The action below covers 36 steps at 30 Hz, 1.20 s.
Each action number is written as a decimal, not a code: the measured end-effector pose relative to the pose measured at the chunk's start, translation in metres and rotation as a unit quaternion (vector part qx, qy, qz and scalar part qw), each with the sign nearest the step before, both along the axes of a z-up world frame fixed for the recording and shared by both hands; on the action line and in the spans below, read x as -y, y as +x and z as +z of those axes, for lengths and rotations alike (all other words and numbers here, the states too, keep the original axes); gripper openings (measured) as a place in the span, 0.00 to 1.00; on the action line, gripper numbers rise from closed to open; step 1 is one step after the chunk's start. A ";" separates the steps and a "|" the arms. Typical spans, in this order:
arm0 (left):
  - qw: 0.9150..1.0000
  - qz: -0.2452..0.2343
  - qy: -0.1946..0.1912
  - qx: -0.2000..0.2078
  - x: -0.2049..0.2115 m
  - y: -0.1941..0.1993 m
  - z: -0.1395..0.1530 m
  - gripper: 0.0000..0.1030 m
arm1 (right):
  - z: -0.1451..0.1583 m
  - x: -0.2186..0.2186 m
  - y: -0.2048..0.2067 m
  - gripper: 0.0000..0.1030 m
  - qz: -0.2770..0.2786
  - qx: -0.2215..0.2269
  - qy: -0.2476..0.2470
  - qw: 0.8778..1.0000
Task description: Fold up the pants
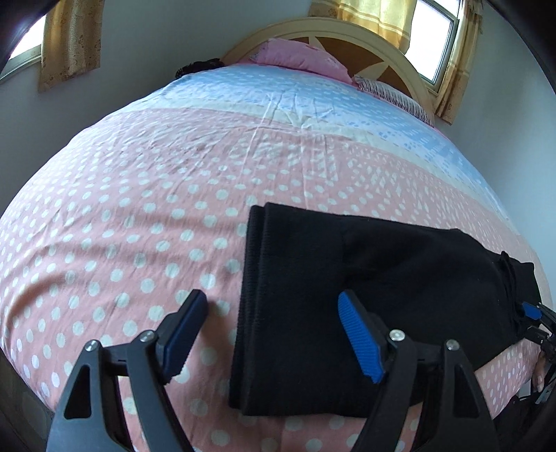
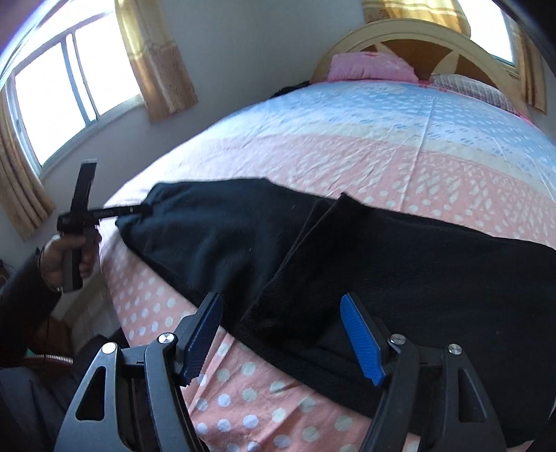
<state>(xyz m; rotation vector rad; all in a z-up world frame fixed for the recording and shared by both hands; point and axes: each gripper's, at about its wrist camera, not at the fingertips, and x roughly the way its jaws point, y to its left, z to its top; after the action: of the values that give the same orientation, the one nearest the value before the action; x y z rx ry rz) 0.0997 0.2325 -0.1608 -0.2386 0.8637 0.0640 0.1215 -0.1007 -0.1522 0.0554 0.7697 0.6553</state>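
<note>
Black pants (image 1: 347, 278) lie folded across the near part of the bed. In the left wrist view my left gripper (image 1: 274, 307) hangs open over their straight left edge, one blue pad (image 1: 358, 333) above the cloth and the other over the sheet. The right gripper (image 1: 531, 311) peeks in at the pants' far right end. In the right wrist view the pants (image 2: 399, 264) stretch from left to right, with a folded flap on top. My right gripper (image 2: 281, 300) stands open over their near edge, nothing pinched. The left gripper (image 2: 139, 209), held by a hand (image 2: 66, 259), is at the pants' left end.
The bed carries a pink polka-dot and blue sheet (image 1: 139, 208). A pink pillow (image 1: 295, 55) and a striped pillow (image 1: 392, 92) lie by the curved headboard (image 1: 347, 31). Curtained windows (image 2: 62, 94) line the walls. The bed's near edge (image 2: 146, 313) drops off beside the person's sleeve.
</note>
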 end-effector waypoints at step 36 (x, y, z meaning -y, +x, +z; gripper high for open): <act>0.942 -0.295 -0.143 0.073 0.232 0.046 0.172 0.21 | 0.030 0.219 -0.011 0.70 -0.345 0.032 0.062 0.936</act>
<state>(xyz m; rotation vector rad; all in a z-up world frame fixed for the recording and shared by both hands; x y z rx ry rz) 0.1459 0.0004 0.0113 -0.2443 0.7648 -0.6376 0.1102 -0.3194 -0.1220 0.4015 0.5900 0.0312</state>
